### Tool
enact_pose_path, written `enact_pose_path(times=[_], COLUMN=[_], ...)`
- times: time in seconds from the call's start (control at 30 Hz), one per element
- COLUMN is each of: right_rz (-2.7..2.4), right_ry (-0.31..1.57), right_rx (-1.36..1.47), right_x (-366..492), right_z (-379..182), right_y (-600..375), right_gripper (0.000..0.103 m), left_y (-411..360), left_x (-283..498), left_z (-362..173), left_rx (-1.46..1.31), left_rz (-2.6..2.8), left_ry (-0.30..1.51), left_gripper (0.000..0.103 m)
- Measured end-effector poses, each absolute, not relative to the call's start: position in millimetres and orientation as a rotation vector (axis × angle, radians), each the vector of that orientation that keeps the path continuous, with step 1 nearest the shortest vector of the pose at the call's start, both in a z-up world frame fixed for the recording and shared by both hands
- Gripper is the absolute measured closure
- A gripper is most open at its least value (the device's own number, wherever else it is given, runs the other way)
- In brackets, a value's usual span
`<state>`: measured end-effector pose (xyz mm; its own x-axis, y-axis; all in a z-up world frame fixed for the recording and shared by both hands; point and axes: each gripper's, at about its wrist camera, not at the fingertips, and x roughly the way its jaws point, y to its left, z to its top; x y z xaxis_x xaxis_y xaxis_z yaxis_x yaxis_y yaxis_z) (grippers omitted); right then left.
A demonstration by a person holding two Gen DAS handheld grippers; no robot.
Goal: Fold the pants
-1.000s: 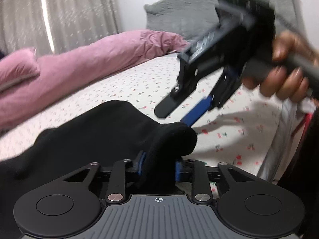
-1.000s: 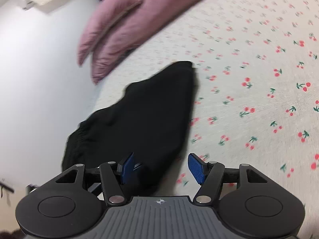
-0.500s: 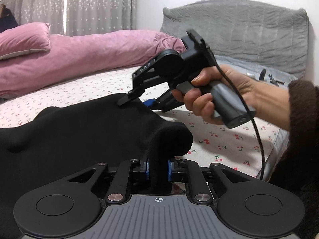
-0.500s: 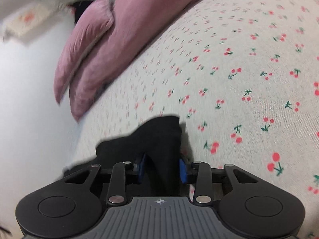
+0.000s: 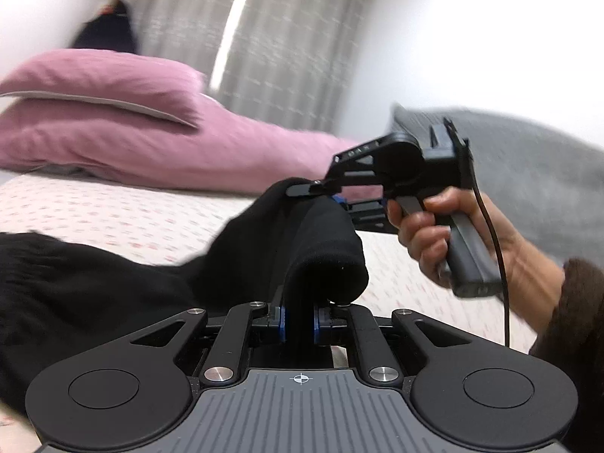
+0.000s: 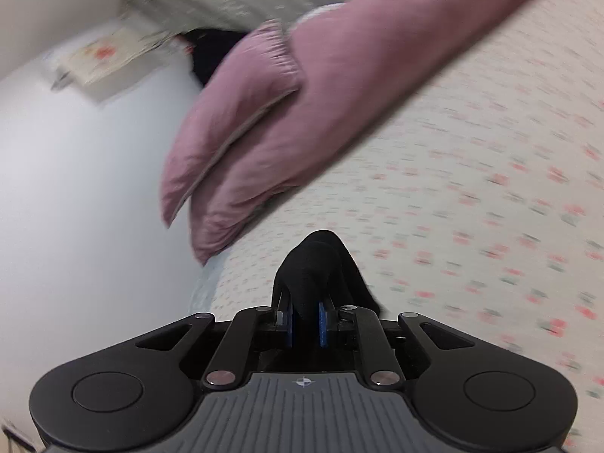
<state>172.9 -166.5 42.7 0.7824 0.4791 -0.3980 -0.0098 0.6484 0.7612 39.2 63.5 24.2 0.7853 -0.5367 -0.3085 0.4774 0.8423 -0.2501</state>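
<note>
The pants, black and soft, hang between my two grippers above the bed, with most of the cloth trailing down and away to the left onto the cherry-print sheet. My left gripper has a thick rolled fold of the fabric squeezed between its blue pads, and the jaws are closing further on it; the bunched end of the cloth bulges up and over just past the fingertips. Ahead of it and slightly higher, my right gripper bites into another edge of the same garment, my right hand wrapped around its grey handle with a black cable running down from it.

From the right wrist view, my right gripper shows a narrow peak of black pants standing up between its blue pads. These jaws are closing too, with the cloth pinched between them. Beyond the fabric lies the sheet, blurred, and further off a pink pillow resting on a pink duvet at the edge of the bed.

In the left wrist view the pink pillow sits on the duvet along the far side, with grey curtains behind and a grey headboard to the right.
</note>
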Motion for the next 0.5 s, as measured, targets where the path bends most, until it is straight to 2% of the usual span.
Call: enact_pose_path(times=[0.23, 0.5], right_rz=[0.388, 0.453], right_ry=[0.646, 0.736], right_rx=[0.755, 0.65], right_x=[221.1, 269.5], right_z=[68.6, 71.6], right_y=[-88.7, 11.7], right_gripper=[0.089, 0.089], left_y=[127.3, 205.2], left_x=[42.0, 56.6], left_z=[39.2, 41.7], left_rx=[-0.314, -0.499], left_rz=[-0.357, -0.191], left_ry=[0.358, 0.454], left_gripper=[0.093, 0.093])
